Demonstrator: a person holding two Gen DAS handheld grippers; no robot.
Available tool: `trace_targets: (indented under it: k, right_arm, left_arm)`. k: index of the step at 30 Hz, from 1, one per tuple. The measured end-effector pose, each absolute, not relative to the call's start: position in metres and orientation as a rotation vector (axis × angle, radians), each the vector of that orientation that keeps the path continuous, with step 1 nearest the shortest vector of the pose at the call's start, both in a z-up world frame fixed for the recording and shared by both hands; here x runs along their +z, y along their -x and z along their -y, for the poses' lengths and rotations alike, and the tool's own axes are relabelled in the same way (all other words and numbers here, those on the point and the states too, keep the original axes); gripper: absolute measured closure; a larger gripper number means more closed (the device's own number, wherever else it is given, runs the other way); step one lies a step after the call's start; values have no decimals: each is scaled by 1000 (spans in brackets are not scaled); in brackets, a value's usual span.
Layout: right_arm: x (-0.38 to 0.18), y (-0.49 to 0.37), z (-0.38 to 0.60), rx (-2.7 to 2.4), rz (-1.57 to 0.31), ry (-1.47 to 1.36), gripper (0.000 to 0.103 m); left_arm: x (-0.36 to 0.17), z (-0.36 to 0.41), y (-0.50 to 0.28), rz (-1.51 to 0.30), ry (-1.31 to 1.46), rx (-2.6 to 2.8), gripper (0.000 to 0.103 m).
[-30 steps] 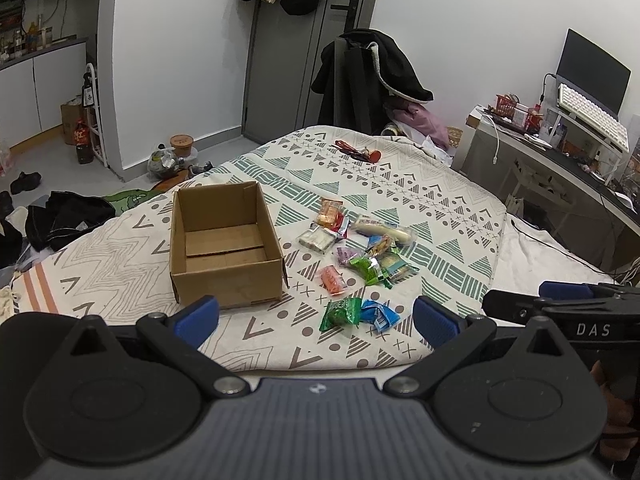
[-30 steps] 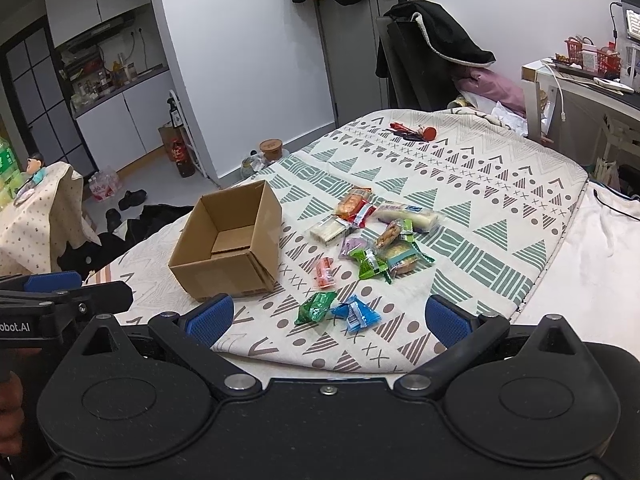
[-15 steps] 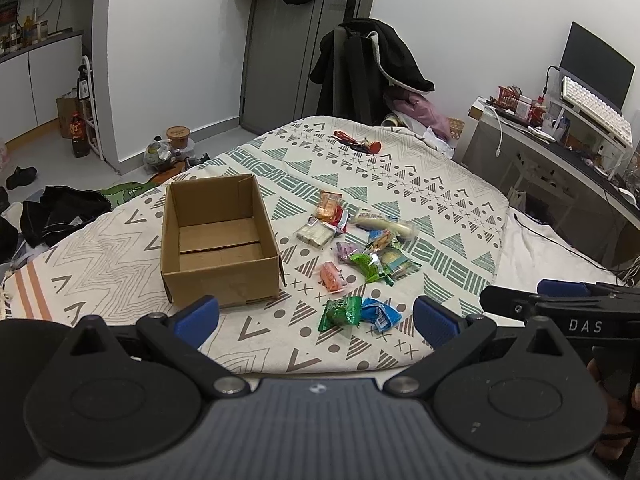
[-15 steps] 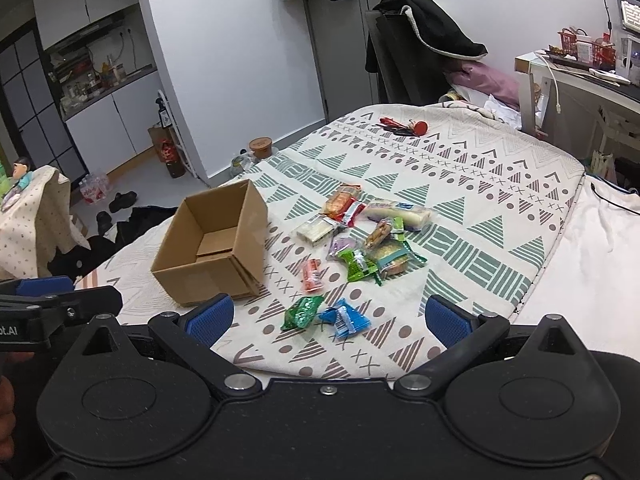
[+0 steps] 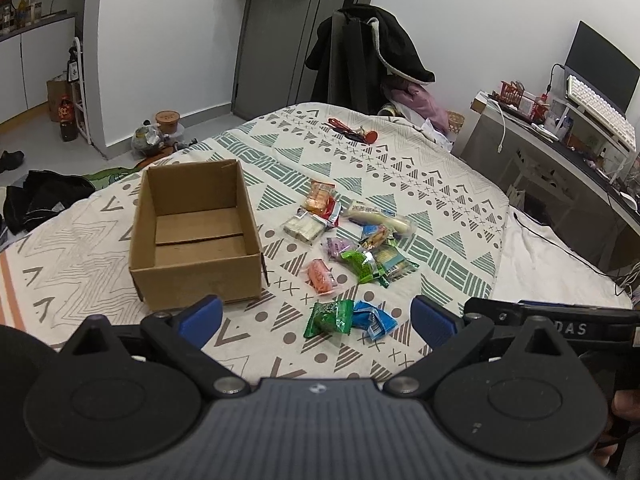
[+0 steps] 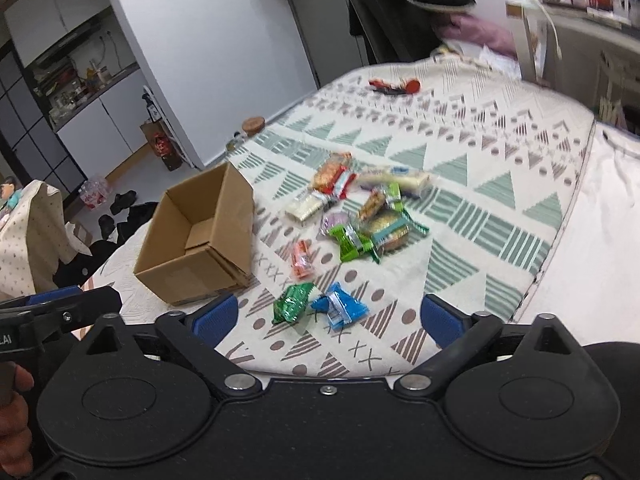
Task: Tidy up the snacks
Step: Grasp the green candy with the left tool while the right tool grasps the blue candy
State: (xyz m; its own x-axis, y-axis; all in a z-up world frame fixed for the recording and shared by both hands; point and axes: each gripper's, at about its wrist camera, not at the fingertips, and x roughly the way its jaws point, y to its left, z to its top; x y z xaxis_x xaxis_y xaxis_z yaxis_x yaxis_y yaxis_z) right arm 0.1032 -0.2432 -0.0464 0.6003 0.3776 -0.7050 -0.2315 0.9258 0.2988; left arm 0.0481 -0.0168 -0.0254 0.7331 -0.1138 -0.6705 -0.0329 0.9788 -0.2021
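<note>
Currently — step in hand: both grippers are hovering at the near edge of the bed (image 5: 440, 184); by my reading, the first pick has not yet begun.
Box: cardboard box (image 5: 196, 236) is sitting open and empty on the bedspread, left of the snack pile (image 5: 352, 236), near but apart from it.
Nearest targets: green packet (image 5: 330, 317) and blue packet (image 5: 372, 319) are lying side by side, touching or nearly so, just ahead of the blue fingertips (image 5: 202, 315).
Doing it well: I would be taking the green packet first — it is lying closest to the box. Coming down across its narrow width, pinching the body rather than the crimped end, since the film looks slippery. The soft bedspread may be bunching under the fingers.
Left gripper (image 5: 316, 318): jaws are standing wide, holding nothing, touching nothing.
Right gripper (image 6: 330, 318): jaws are standing wide too, empty — green packet (image 6: 292, 303) and blue packet (image 6: 340, 308) are showing between its fingertips (image 6: 442, 320), still on the bed.
Caution: the right view is blurring, so fine detail there is uncertain.
</note>
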Motion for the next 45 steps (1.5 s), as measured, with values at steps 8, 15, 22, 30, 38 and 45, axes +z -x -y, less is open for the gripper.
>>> trace_targets:
  k: [8, 15, 22, 30, 38, 45]
  right_arm:
    - [-76, -128, 243, 380, -952, -239, 23]
    - [-94, -150, 240, 404, -1003, -272, 27]
    - [-116, -170, 237, 414, -1059, -300, 36]
    - [-140, -190, 233, 397, -1116, -301, 44]
    - [-157, -206, 232, 410, -1158, -308, 47]
    - [-170, -217, 229, 421, -1202, -302, 47]
  left_arm:
    - [-50, 21, -78, -811, 228, -54, 20]
    - [-72, 26, -106, -873, 242, -74, 28]
    - [-97, 28, -133, -950, 268, -75, 38]
    - [-123, 32, -161, -1020, 279, -79, 40]
    - [-150, 32, -185, -1095, 289, -78, 40]
    - [-173, 35, -202, -1161, 286, -87, 42]
